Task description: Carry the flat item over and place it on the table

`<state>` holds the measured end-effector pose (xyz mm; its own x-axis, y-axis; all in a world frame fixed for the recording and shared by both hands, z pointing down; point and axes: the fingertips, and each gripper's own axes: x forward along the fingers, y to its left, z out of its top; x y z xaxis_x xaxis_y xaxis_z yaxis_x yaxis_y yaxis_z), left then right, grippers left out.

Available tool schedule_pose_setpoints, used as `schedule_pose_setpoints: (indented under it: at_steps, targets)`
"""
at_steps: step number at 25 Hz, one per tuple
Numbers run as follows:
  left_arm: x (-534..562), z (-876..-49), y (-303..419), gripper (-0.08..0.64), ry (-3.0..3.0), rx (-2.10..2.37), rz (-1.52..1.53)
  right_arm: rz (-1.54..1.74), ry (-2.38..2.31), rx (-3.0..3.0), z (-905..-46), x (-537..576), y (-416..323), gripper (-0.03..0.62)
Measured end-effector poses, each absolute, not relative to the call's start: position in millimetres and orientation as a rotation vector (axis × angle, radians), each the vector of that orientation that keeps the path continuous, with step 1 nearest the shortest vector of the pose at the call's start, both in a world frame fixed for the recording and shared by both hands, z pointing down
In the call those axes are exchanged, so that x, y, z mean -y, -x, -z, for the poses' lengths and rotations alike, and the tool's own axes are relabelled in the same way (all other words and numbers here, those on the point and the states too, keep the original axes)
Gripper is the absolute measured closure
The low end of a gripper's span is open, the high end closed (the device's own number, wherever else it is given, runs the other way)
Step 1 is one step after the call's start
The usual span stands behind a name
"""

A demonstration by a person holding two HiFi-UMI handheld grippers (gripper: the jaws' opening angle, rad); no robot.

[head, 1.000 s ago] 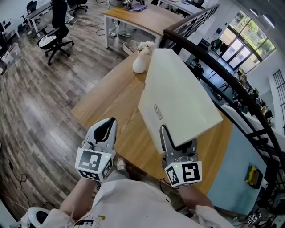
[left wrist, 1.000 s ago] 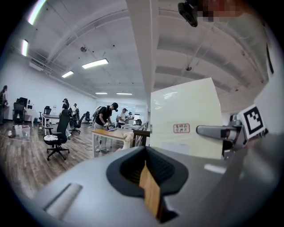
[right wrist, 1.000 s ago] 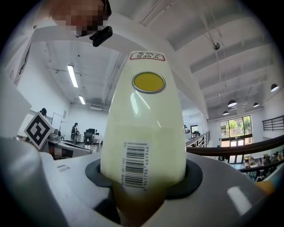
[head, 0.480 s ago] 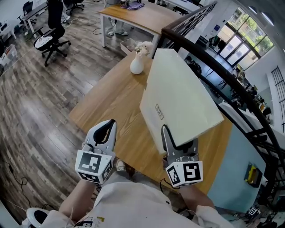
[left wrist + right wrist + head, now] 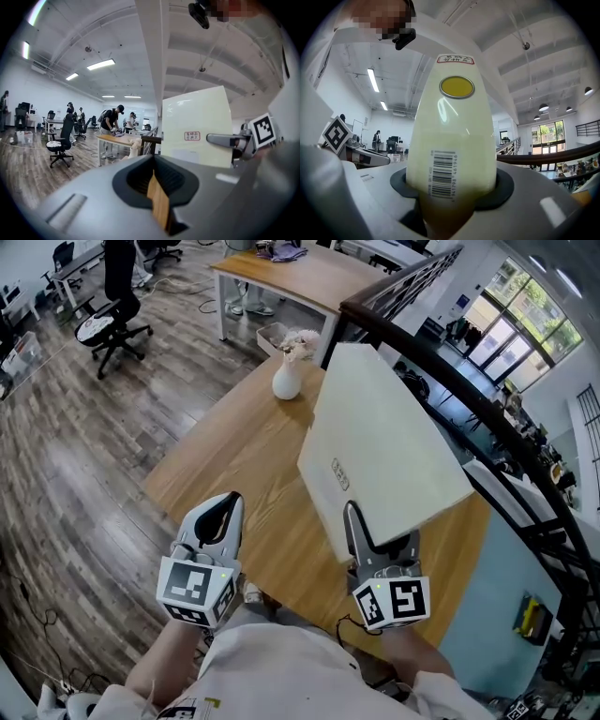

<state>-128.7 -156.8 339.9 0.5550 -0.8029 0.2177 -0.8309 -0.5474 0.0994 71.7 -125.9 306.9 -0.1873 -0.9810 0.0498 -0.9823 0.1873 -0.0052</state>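
A large flat cream board [image 5: 384, 456] with a small label on its face hangs tilted above the wooden table [image 5: 234, 456]. My right gripper [image 5: 361, 532] is shut on its near edge. In the right gripper view the board [image 5: 454, 131] rises from between the jaws, showing a barcode and a yellow dot. My left gripper [image 5: 223, 514] hovers over the table's near edge, to the left of the board. Its jaws are together with nothing in them. In the left gripper view the board [image 5: 197, 126] stands upright at the right, with the right gripper [image 5: 234, 140] under it.
A white vase with flowers [image 5: 288, 379] stands at the table's far end. A dark railing [image 5: 441, 381] runs along the table's right side. Beyond are another wooden desk [image 5: 291, 277], an office chair [image 5: 108, 324] on the wood floor, and people [image 5: 112, 124] at a desk.
The right gripper and the board have drifted slightly right and down in the head view. The grip is the same. The left gripper has hardly moved.
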Motion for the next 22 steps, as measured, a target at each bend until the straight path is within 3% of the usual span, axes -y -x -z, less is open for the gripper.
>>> schedule_pose_setpoints:
  at_steps: [22]
  targets:
    - [251.6, -331.9, 62.9, 0.557, -2.712, 1.454, -0.251, 0.023, -1.984, 2.441, -331.0, 231.6, -135.3, 0.31]
